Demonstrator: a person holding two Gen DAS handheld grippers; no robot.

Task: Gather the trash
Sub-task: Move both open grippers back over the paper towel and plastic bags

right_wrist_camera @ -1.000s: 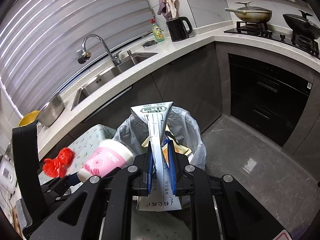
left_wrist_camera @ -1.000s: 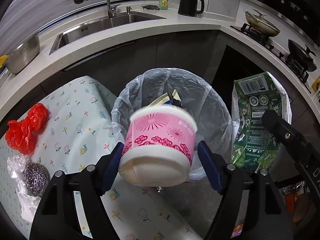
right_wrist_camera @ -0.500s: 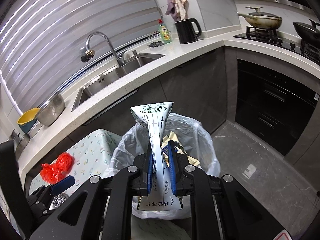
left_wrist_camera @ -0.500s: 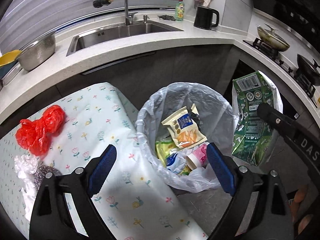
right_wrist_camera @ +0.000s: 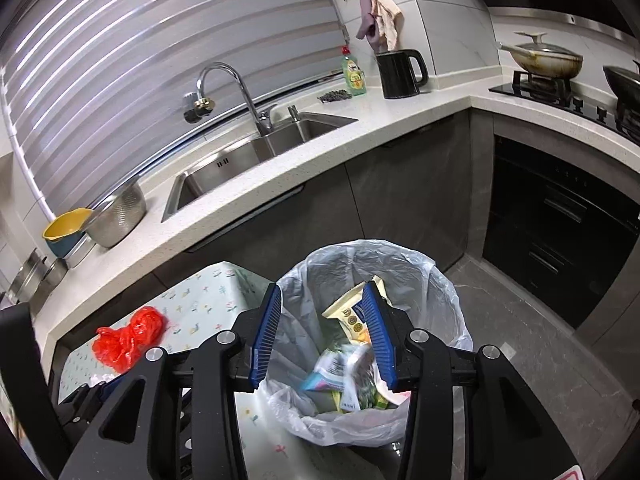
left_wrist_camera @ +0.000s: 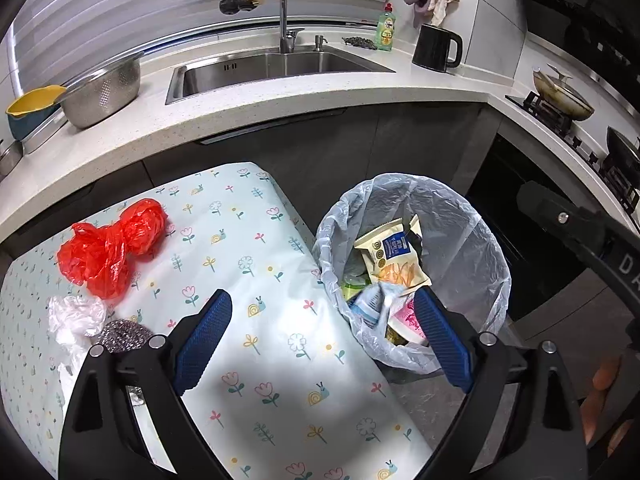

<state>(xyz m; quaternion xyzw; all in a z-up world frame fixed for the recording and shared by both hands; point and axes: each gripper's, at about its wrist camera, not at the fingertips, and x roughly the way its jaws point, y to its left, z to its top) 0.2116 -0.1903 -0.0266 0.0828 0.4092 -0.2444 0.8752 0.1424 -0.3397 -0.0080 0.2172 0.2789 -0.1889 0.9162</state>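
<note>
left gripper point(left_wrist_camera: 320, 340): fingers wide, empty, above the flowered bench point(left_wrist_camera: 248, 272) | right gripper point(right_wrist_camera: 324, 336): fingers just spreading, nothing between, over the lined bin point(right_wrist_camera: 448, 304) | carton point(right_wrist_camera: 352, 376) lies blurred inside it | red bag point(left_wrist_camera: 108, 244), steel scourer point(left_wrist_camera: 124, 336) on the bench

We see the bin point(left_wrist_camera: 412, 272) standing on the floor just beside the tablecloth's point(left_wrist_camera: 256, 264) right edge, with the snack packet point(left_wrist_camera: 394, 256) inside it. The plastic bag point(left_wrist_camera: 108, 248) lies near the cloth's far left edge, with the scourer point(left_wrist_camera: 122, 336) in front of it.
</note>
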